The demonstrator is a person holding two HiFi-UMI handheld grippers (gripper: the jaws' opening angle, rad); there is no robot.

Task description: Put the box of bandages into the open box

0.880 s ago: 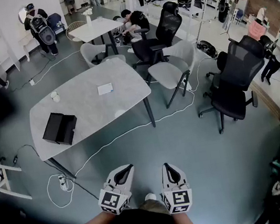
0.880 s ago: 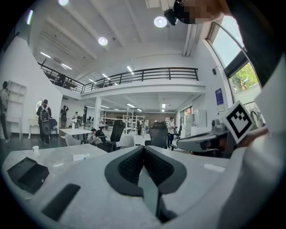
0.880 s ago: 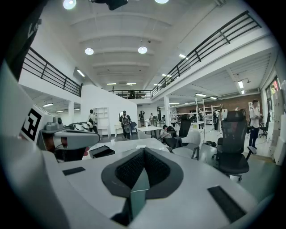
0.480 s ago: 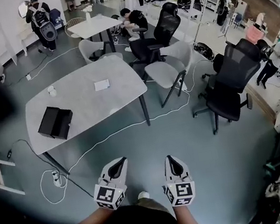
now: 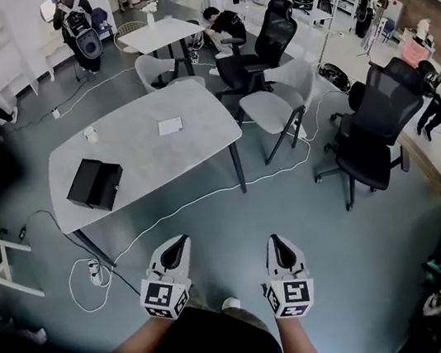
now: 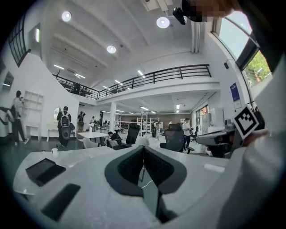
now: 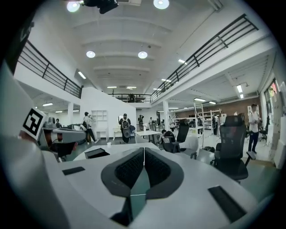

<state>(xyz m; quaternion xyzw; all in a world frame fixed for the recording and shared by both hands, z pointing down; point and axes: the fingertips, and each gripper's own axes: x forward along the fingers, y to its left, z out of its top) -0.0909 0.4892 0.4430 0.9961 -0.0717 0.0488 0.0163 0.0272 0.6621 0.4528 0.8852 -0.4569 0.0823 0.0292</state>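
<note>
Both shut tight, empty: left gripper [image 5: 177, 244], right gripper [image 5: 278, 242]; spaced wider than earlier; open box [image 5: 96, 184] on table [image 5: 150, 154] ahead.

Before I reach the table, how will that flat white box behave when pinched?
The white box looks thin and small, so it is probably light and easily crushed by a hard pinch. It lies flat on the smooth table, so it will likely slide rather than tip if nudged.
</note>
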